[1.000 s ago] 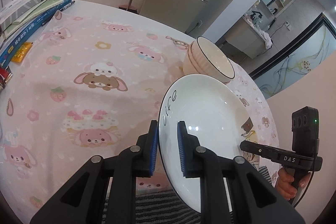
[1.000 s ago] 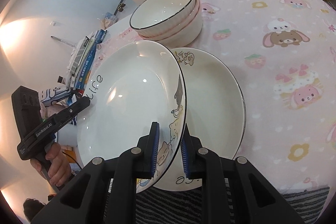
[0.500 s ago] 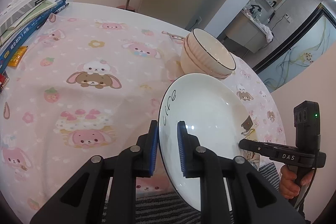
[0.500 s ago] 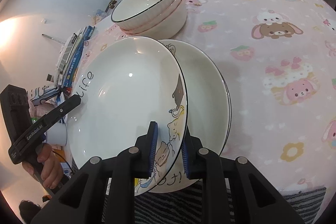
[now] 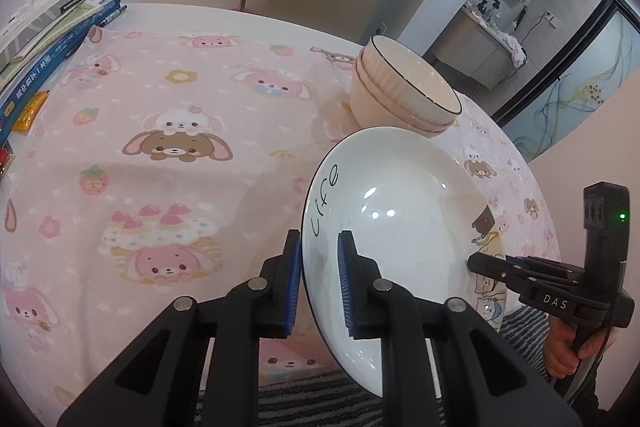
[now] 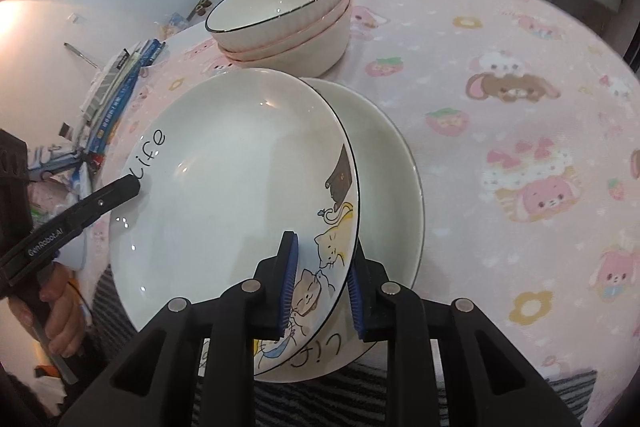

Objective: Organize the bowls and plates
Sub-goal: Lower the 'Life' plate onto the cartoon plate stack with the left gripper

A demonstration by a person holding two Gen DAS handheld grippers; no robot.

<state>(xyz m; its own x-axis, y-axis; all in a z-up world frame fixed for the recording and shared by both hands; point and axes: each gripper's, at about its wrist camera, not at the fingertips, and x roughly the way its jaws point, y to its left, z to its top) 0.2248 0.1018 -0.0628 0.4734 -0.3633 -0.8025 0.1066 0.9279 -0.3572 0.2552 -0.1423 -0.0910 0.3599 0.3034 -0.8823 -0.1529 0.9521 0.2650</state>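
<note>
plate (image 6: 224, 187) tilted over second plate (image 6: 384, 163), left gripper (image 5: 319, 277) clamping its rim, right gripper (image 6: 322, 285) opening around it

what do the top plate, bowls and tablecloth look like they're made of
Top plate: glazed ceramic, likely; glossy white with sharp light spots and printed cats.
Bowls: probably the same, shiny inside, ribbed walls, dark rim line.
Tablecloth: soft printed fabric, matte, slightly wrinkled.

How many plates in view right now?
2. The upper plate is tilted, its rim between both grippers' jaws. The lower plate lies on the tablecloth beneath it. Others could be hidden underneath.
</note>
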